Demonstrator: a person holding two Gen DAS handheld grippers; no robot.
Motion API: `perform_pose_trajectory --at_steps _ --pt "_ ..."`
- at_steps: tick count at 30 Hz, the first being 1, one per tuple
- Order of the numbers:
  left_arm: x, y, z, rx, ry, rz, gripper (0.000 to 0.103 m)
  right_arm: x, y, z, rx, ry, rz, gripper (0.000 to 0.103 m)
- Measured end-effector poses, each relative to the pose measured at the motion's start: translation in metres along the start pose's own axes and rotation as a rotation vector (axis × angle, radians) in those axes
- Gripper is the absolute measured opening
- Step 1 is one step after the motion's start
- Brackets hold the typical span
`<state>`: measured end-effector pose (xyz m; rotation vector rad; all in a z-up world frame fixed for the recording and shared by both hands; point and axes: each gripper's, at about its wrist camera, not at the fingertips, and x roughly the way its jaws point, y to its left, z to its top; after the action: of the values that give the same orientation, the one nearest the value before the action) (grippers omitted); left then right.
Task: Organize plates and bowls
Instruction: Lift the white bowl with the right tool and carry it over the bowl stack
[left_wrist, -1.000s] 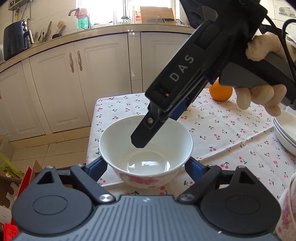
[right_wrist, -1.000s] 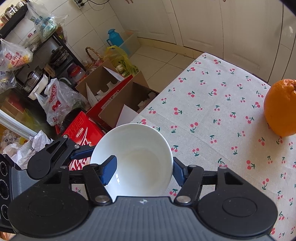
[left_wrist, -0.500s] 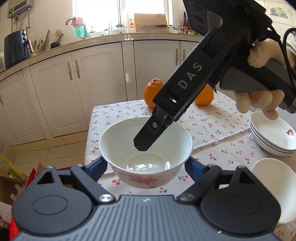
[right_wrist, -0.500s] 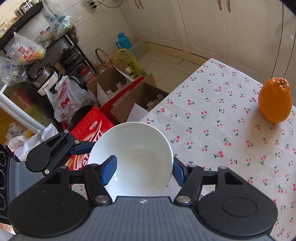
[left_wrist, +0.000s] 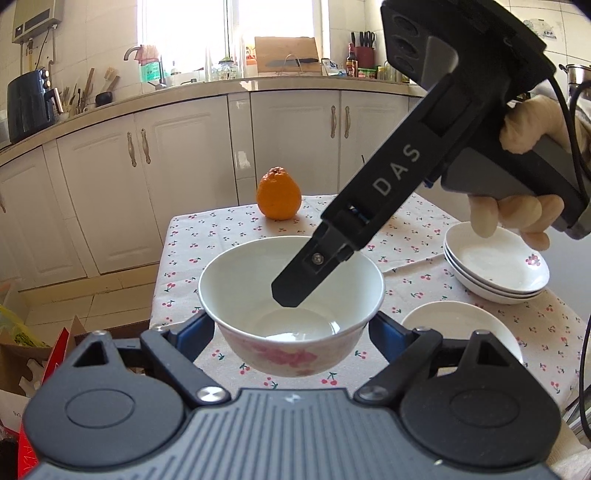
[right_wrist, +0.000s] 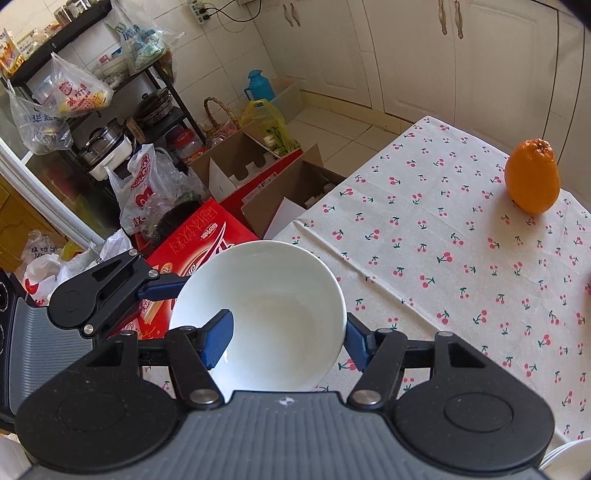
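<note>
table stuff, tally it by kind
bowls: 2, one held, one on the cloth
plates: 3, stacked
oranges: 1
total: 6

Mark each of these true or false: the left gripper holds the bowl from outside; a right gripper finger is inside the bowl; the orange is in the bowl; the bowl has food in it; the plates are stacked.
1. The left gripper holds the bowl from outside. True.
2. A finger of the right gripper is inside the bowl. True; its other finger is outside the wall.
3. The orange is in the bowl. False: it stands on the table, beyond the bowl.
4. The bowl has food in it. False: it is empty.
5. The plates are stacked. True.
</note>
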<state>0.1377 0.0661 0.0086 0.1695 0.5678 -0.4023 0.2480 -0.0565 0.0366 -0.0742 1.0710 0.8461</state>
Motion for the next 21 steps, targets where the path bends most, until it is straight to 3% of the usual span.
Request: perform_pose_trajectory --at_steps 21 --pt "-0.019 -0.056 -0.002 0.062 -0.012 -0.087 0.09 -0.058 0.001 -0.068 0.043 -0.064 -0.042 0.069"
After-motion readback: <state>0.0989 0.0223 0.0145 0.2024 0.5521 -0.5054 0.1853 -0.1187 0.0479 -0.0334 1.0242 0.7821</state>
